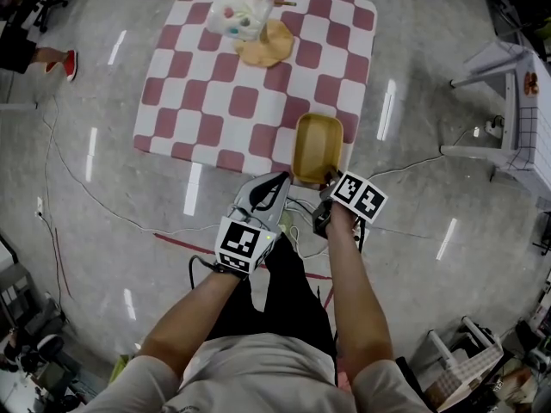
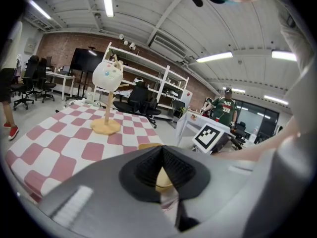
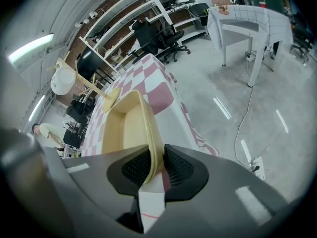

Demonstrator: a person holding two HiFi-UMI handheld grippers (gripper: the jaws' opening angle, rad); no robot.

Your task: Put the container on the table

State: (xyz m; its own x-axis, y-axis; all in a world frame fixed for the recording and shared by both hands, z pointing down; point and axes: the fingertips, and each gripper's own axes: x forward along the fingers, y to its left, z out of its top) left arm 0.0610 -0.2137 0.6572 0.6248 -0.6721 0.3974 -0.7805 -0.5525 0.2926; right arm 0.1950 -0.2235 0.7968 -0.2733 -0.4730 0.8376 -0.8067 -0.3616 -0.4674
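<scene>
1. Right gripper (image 1: 331, 179) is clenched on the container (image 1: 317, 144), a yellow oblong one. In the right gripper view its 2 jaws pinch the near wall, 1 pad inside and 1 outside.
2. The container sticks straight out ahead of that gripper, over the near edge of the table (image 1: 232, 101), which has a red and white checked cloth (image 1: 245, 101) on it. Honestly can't tell if its bottom is touching the cloth.
3. Left gripper (image 1: 275, 183) sits just left of the right one, clear of the container and a bit short of the table edge. Its jaws are closed tip to tip with nothing between them. The yellow showing through the gap in the left gripper view looks like the container beyond.
4. Well ahead of both grippers, toward the far side of the table, there's a wooden stand (image 1: 263, 46) with a round white thing (image 1: 237, 15) on it.
</scene>
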